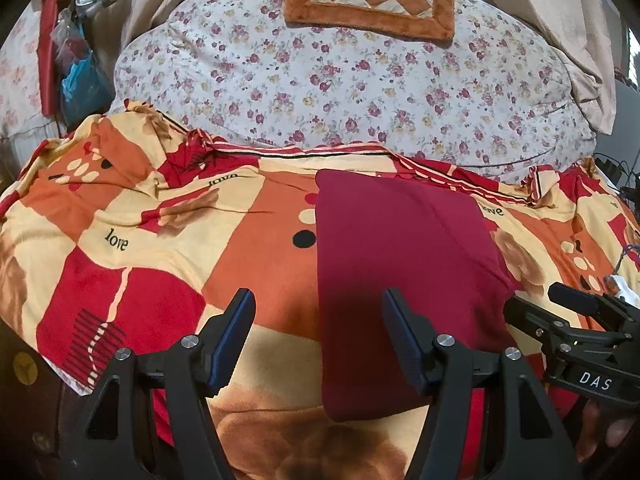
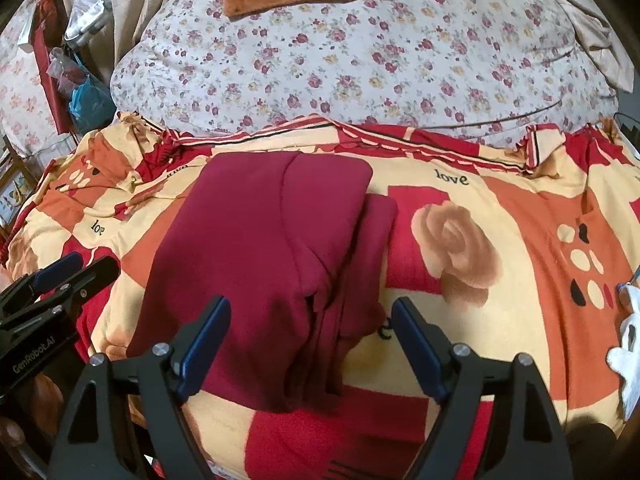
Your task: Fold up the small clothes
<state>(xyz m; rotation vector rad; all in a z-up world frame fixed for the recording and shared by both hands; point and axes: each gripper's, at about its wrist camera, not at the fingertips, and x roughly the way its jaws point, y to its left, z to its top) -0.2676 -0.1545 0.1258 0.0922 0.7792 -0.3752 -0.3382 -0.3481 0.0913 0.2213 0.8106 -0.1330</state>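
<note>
Left wrist view first: my left gripper [image 1: 318,340] hangs with its blue pads spread apart and nothing between them, hovering over the near left edge of the maroon garment [image 1: 404,280]. That garment lies flat on the patterned bedsheet [image 1: 160,248], already folded into a tall rectangle, its left edge straight and clean. I judge it light, soft knit: it will sag and unfold if I lift it from one point, so the near hem corner on this side looks like my spot, pinching all layers together. Off to the right I can see my right gripper [image 1: 576,304] from the side, with "DAS" printed in white on its body. The sheet reads "love" in black, in more than one place. Beyond the sheet sit a floral quilt [image 1: 360,80] and a brown checked cushion [image 1: 370,0].

Right wrist view now: my right gripper [image 2: 310,344] is released too, jaws wide with the garment's near right edge below them, no pad pressing cloth. Here the folded layers show: a flap laid over, a narrow strip bunched along the right side. That loose strip could slip free, so I'd grab the near corner through every layer. The left gripper's body at the left edge reads "GenRobot.AI". "love" again on the sheet, upper right.
</note>
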